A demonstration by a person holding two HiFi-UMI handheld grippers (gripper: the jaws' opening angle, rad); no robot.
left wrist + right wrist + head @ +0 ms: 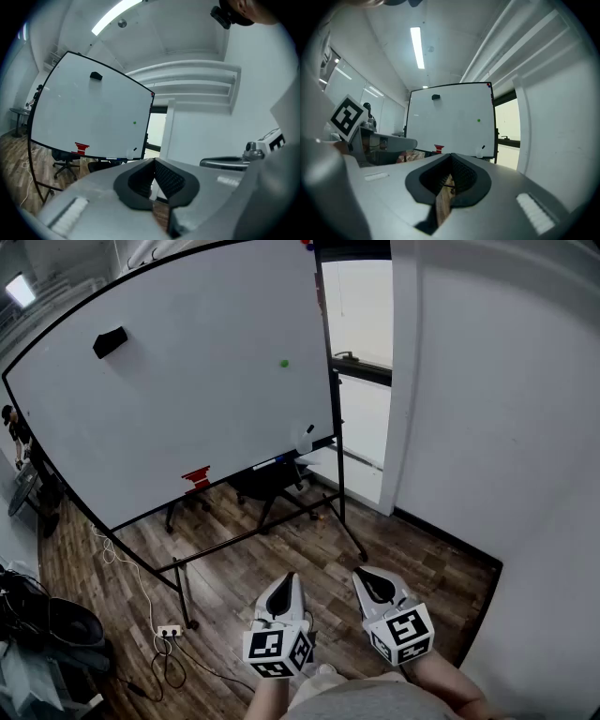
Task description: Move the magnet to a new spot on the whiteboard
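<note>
1. Two hand-held grippers hang low by the person's body, well apart from the whiteboard (pixel 187 399). The left hand-held gripper (pixel 288 579) and the right hand-held gripper (pixel 364 574) both have their jaws closed tip to tip, with nothing between them.
2. The green magnet (pixel 284 363) sits on the right part of the whiteboard at about mid-height. It is far from the black eraser (pixel 110 341) at the upper left and above the red item (pixel 197 478) at the lower edge.
3. The step in hand looks like the approach, as nothing is gripped yet. Walk in over the wooden floor (pixel 281 549) and keep clear of the legs of the stand (pixel 339 484).
4. The right hand-held gripper is probably the better choice, since the magnet lies toward that side. Open its jaws before arriving, square them to the board and straddle the small disc by its rim.
5. Close firmly, because so small a magnet may slip. Peel or slide it off, then seat it flat on bare board, well apart from the eraser.
</note>
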